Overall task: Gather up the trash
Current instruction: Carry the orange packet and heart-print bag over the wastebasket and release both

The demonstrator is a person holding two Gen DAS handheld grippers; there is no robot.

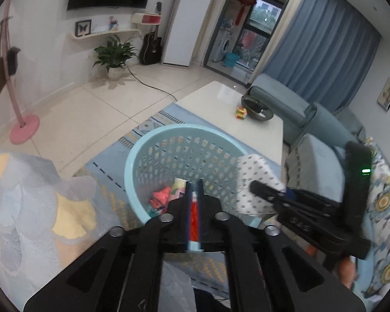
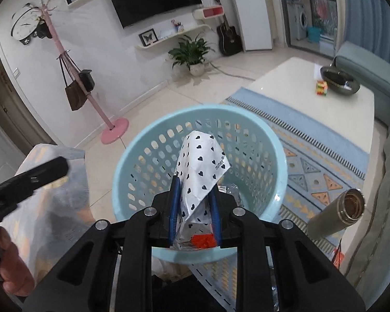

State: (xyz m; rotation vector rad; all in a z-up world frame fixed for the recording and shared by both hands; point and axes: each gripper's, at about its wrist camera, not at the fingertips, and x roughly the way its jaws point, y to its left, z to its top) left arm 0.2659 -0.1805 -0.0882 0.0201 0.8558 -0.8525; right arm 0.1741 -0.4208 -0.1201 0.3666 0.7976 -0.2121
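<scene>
Right gripper (image 2: 193,195) jaws pinching white heart-print paper wrapper (image 2: 201,166) above round pale-blue perforated plastic basket (image 2: 278,179); left gripper (image 1: 195,195) jaws near-shut, seemingly empty; wrapper may snag between the jaws on release.

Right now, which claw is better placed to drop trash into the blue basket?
Right. The right claw grips the heart-print wrapper directly over the basket opening. The left claw also points into it, but whether its narrow gap holds anything is unclear.
</scene>
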